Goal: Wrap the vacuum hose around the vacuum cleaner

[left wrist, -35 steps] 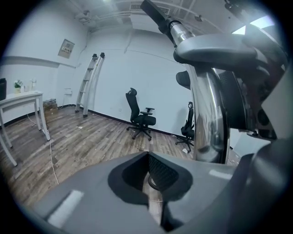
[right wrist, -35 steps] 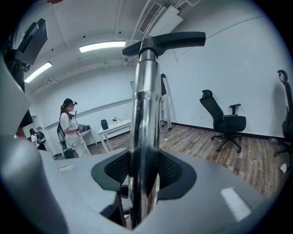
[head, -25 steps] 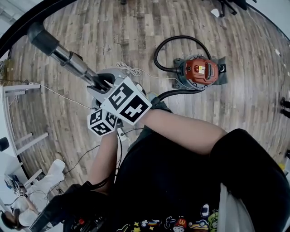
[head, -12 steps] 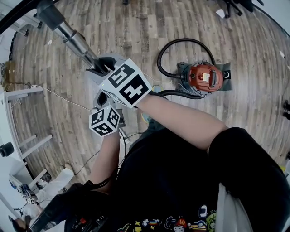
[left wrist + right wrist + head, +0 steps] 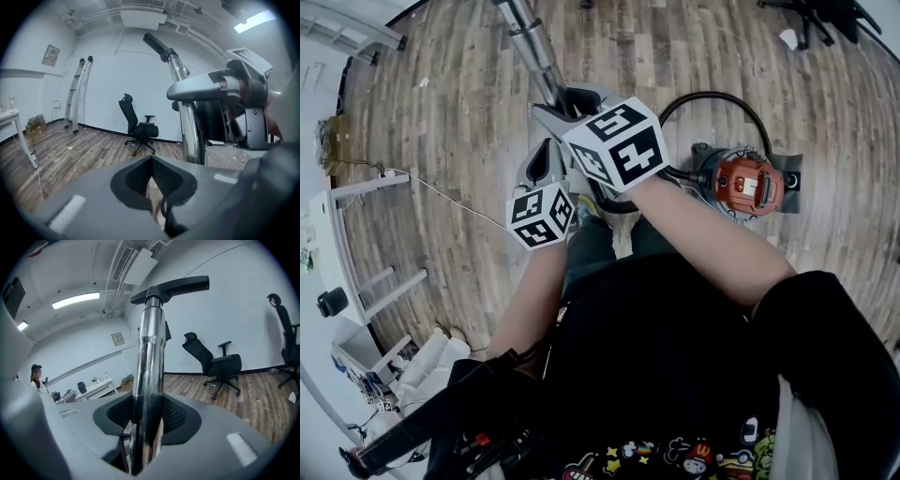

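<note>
Right gripper [image 5: 570, 101] clamps the wand [image 5: 528, 37], which runs far-left; the vacuum [image 5: 750, 185] lies to its right. Left gripper [image 5: 540, 167] is closed, empty.

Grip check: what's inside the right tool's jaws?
A shiny metal vacuum tube is clamped between the jaws, with a black crosspiece on top. Its lower end is hidden beneath the right tool.
</note>
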### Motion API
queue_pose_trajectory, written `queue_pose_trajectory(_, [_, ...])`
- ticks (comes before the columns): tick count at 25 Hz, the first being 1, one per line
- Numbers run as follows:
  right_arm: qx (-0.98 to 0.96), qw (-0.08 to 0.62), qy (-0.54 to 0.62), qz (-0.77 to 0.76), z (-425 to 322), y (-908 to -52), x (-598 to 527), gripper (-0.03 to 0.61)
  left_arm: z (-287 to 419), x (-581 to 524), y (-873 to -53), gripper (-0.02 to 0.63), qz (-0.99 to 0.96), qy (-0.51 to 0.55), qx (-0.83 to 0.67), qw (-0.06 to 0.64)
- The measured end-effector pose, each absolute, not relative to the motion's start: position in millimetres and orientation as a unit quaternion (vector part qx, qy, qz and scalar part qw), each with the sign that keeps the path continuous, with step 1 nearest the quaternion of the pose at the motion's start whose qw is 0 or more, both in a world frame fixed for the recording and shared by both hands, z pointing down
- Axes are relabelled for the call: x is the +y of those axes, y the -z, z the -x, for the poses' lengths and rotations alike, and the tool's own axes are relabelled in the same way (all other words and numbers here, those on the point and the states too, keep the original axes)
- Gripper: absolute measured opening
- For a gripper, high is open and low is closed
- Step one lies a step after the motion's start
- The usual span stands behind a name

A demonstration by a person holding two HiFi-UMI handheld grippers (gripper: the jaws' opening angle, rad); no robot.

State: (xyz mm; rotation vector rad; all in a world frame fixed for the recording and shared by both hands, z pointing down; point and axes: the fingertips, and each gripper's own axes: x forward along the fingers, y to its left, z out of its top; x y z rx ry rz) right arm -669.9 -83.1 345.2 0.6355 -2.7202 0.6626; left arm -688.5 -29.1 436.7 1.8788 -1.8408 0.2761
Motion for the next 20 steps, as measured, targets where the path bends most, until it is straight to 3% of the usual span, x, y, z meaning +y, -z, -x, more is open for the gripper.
queue_pose_trajectory(11, [-0.873, 0.186, -0.243, -0.380, 719.0, -398.8, -189.3, 0.183, 768.9, -167.6, -439.1, 0.000, -0.793, -0.122, -0.544, 0.246])
queue_pose_trajectory(20, [-0.818, 0.194, -0.240, -0.486, 727.3, -404.2, -250.3, 0.183, 782.8, -249.3, -430.3, 0.000, -0.857, -0.129, -0.440, 0.237])
